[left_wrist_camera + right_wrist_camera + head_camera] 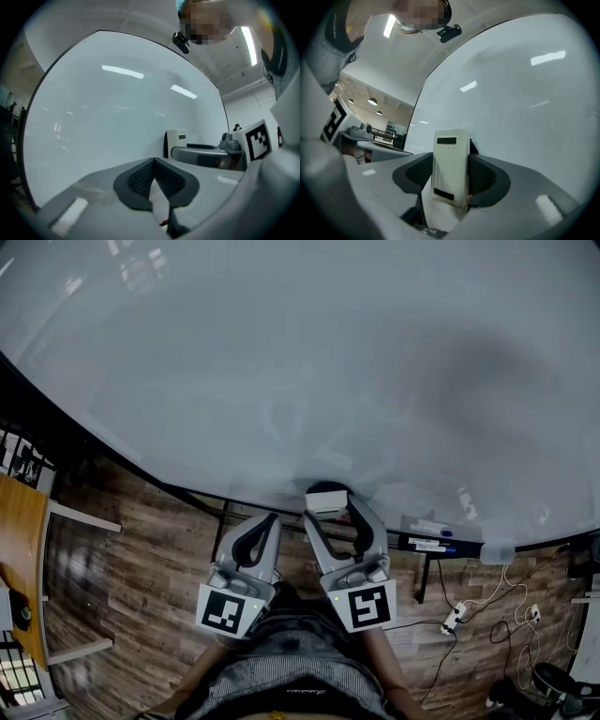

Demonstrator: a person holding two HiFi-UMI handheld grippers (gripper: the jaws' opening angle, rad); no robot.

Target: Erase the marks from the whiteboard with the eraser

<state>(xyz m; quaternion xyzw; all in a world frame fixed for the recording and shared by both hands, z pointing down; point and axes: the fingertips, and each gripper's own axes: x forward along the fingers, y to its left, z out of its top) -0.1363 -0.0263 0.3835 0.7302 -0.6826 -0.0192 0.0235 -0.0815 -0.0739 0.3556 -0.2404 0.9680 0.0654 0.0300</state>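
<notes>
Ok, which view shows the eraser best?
The right gripper view: the eraser sits centred and face-on, clamped between the right gripper's fingers. The head view shows only its end by the whiteboard; the left gripper view shows it small, side-on.

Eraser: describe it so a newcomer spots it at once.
Start at the big whiteboard and drop to its lower edge. There the right gripper clamps the eraser, a cream block with dark strips on its back. The left gripper beside it is shut and empty.
</notes>
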